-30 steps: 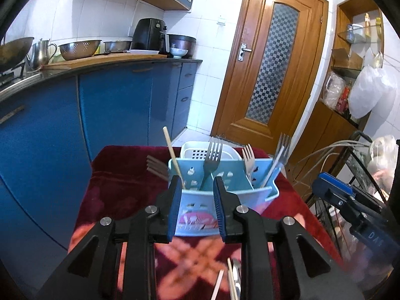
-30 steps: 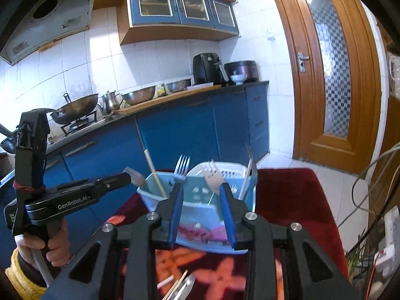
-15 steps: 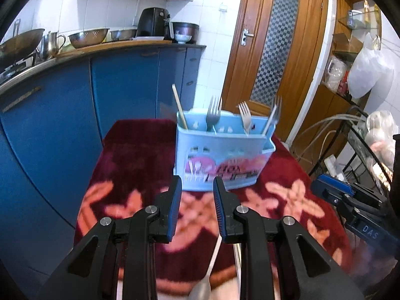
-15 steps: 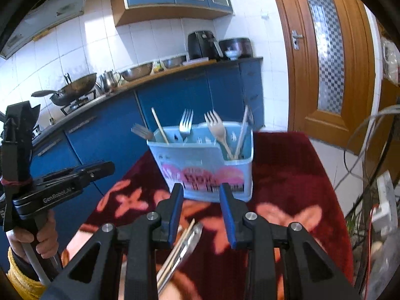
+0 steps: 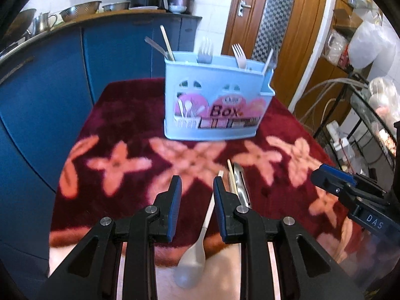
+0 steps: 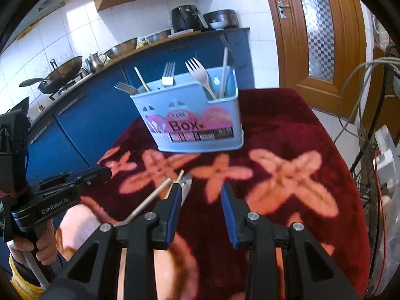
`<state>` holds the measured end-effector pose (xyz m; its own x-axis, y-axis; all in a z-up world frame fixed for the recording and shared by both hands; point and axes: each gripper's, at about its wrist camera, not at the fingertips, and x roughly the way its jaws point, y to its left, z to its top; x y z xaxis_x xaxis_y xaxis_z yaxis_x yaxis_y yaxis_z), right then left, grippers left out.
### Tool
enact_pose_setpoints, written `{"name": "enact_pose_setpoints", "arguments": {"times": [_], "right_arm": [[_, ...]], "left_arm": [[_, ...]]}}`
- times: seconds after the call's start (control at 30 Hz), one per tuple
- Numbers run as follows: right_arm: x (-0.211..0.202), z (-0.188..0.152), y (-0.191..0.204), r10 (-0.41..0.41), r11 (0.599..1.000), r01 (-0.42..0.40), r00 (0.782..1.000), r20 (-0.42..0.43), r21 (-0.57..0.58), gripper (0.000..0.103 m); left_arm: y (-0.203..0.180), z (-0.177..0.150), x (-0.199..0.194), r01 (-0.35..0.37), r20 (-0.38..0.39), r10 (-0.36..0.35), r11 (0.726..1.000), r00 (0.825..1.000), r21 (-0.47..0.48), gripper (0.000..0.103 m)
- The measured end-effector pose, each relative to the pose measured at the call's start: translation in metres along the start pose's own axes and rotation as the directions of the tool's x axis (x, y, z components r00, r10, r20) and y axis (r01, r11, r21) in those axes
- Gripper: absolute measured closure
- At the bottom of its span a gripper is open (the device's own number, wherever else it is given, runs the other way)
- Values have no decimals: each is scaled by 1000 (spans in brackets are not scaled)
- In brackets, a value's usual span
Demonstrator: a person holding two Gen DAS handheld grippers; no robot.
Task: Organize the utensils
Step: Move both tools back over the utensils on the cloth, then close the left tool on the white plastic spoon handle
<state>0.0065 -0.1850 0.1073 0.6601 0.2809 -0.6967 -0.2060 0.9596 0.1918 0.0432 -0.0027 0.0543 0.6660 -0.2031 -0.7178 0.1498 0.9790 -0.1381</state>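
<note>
Lying just right of the left claw (image 5: 195,183), seemingly untouched: spoon (image 5: 200,245).

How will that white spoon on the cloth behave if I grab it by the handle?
The white spoon looks like thin plastic, so probably light and slightly bendy. Its handle is slim and smooth, so it may twist or slip between the pads. It lies flat on plush red cloth beside other utensils, so scooping under it could nudge them.

bare cloth (image 5: 120,115) left of utensil box (image 5: 215,105), loose utensils (image 5: 237,182) lying before it
</note>
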Motion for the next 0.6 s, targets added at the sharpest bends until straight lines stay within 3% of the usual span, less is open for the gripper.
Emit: {"name": "enact_pose_setpoints", "arguments": {"times": [0.6], "right_arm": [[20, -23, -26, 23, 995, -16, 997, -70, 96, 64]], "left_arm": [[-20, -12, 54, 21, -167, -10, 998, 986, 63, 78]]}}
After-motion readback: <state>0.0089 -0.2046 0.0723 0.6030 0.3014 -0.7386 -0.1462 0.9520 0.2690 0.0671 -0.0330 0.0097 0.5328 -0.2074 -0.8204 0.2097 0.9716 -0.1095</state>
